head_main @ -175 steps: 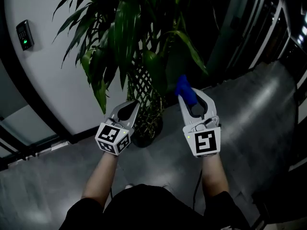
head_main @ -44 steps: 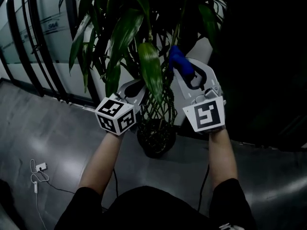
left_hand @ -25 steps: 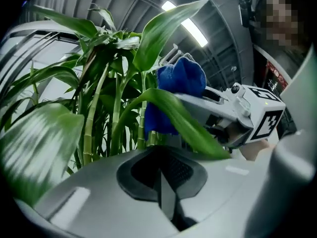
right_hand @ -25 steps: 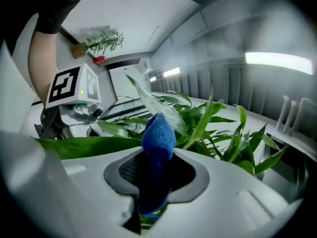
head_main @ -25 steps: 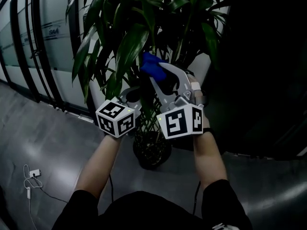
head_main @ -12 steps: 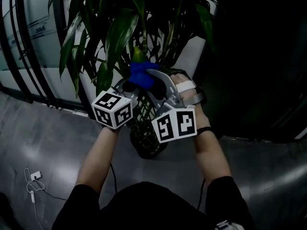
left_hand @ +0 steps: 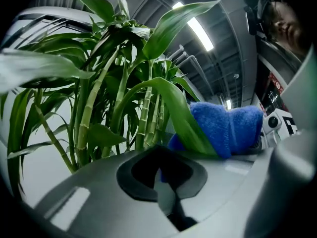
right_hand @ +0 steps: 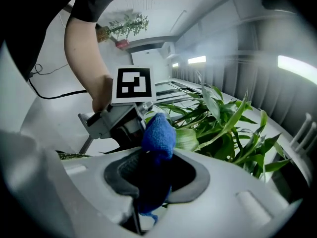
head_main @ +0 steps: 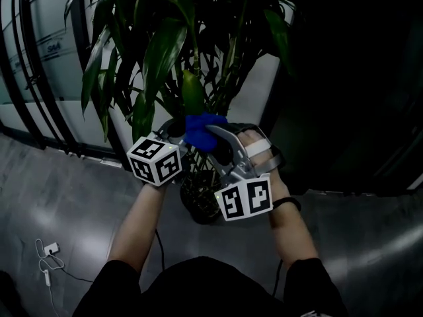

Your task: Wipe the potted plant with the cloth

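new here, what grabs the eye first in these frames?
The bright blue cloth stands out against the dark scene: it is clamped in the right gripper and held against a leaf low in the tall potted plant, mid head view. Close beside it on the left is the left gripper, jaws together.

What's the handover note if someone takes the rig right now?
Left gripper: fingers together, nothing seen between them; a long leaf arches right over their tips, can't tell if pinched.
Right gripper: shut on the blue cloth, which sticks out past the fingers and sits against that leaf, next to the left gripper.
Potted plant: upright on the floor, straight ahead.
Done: cloth in hand, brought to a leaf. Which leaves are already wiped doesn't show.
Left: probably run the cloth along this leaf, then the others.
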Action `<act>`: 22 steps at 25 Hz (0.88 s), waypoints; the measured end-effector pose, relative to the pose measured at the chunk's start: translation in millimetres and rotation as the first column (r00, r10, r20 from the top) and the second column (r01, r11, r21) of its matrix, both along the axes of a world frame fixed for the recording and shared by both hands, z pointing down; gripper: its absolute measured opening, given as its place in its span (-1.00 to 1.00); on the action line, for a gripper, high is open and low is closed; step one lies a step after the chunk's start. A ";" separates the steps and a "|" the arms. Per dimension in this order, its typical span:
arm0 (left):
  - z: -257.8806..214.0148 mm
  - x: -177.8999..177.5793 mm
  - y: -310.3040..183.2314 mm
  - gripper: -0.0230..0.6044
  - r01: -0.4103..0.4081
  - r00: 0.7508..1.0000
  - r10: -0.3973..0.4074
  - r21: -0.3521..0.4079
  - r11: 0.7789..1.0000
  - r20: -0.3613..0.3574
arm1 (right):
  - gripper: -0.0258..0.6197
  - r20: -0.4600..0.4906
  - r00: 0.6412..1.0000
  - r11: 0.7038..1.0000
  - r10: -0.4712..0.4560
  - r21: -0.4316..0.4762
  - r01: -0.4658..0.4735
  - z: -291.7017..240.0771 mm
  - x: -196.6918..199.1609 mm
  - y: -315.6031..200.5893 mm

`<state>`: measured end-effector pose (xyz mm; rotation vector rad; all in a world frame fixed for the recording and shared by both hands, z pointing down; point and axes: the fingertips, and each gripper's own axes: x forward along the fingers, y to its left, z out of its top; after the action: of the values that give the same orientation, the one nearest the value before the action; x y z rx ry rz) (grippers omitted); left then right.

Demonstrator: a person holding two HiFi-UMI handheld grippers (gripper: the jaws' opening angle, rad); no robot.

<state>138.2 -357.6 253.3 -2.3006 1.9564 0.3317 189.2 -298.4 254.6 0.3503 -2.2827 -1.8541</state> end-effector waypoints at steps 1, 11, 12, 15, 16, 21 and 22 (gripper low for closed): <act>2.0 -1.7 0.7 -0.91 0.004 1.000 -0.004 -0.002 1.000 -0.005 | -0.59 -0.004 1.000 1.000 0.004 -0.003 -0.004 5.1 1.0 0.1; 29.1 -7.9 2.9 -0.91 0.024 0.998 -0.027 -0.042 0.999 -0.065 | -0.59 -0.068 0.998 0.995 0.010 -0.099 -0.017 55.7 10.6 1.7; 32.6 -8.2 3.2 -0.91 0.028 0.997 -0.031 -0.050 0.998 -0.068 | -0.59 -0.076 0.997 0.994 0.011 -0.108 -0.019 61.3 11.3 1.9; 41.1 -6.4 5.3 -0.91 0.029 0.997 -0.033 -0.065 0.997 -0.071 | -0.59 -0.087 0.996 0.990 0.015 -0.139 -0.027 73.1 13.2 1.8; 43.8 -5.4 6.1 -0.91 0.027 0.997 -0.032 -0.071 0.997 -0.070 | -0.59 -0.089 0.996 0.988 0.017 -0.149 -0.030 76.1 13.6 1.5; 56.9 -6.2 9.5 -0.91 0.025 0.996 -0.032 -0.094 0.995 -0.079 | -0.59 -0.104 0.994 0.982 0.026 -0.184 -0.045 88.6 13.8 -0.4; 58.3 -7.1 10.2 -0.91 0.025 0.996 -0.033 -0.095 0.995 -0.082 | -0.59 -0.106 0.994 0.980 0.028 -0.191 -0.048 90.2 14.0 -1.2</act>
<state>131.2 -347.3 311.6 -2.3489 2.0854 0.3452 203.2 -299.5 344.8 0.2612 -2.3429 -1.5764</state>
